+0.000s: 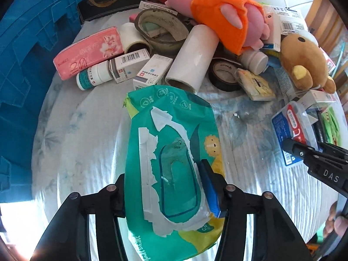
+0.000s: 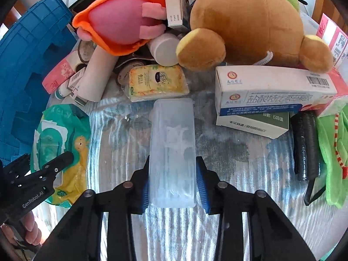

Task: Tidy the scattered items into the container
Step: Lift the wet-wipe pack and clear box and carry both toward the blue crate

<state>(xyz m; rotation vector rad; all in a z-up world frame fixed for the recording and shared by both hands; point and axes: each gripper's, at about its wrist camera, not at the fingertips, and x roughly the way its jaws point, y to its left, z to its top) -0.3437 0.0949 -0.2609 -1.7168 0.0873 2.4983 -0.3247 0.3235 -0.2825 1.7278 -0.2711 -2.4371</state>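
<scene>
Wipes [image 1: 174,174] are clamped in our left gripper [image 1: 167,193], the green pack squeezed between both fingers and sticking out ahead of them. Our right gripper [image 2: 173,187] has the clear plastic box [image 2: 171,152] between its blue pads [image 2: 203,187]; the left pad sits against it, the right one looks a hair off, so we can't tell if it's truly gripping. Out past both claws is the pile: brown bear [image 2: 243,24], pink plush in orange [image 1: 230,19], tape rolls [image 1: 163,30], white tubes [image 1: 189,58], medicine boxes [image 2: 271,91], a yellow tissue pack [image 2: 156,82]. The blue crate [image 1: 28,76] sits off to the left of the left claw, well beyond the wipes. It all rests on a pale cloth [image 1: 87,134].
</scene>
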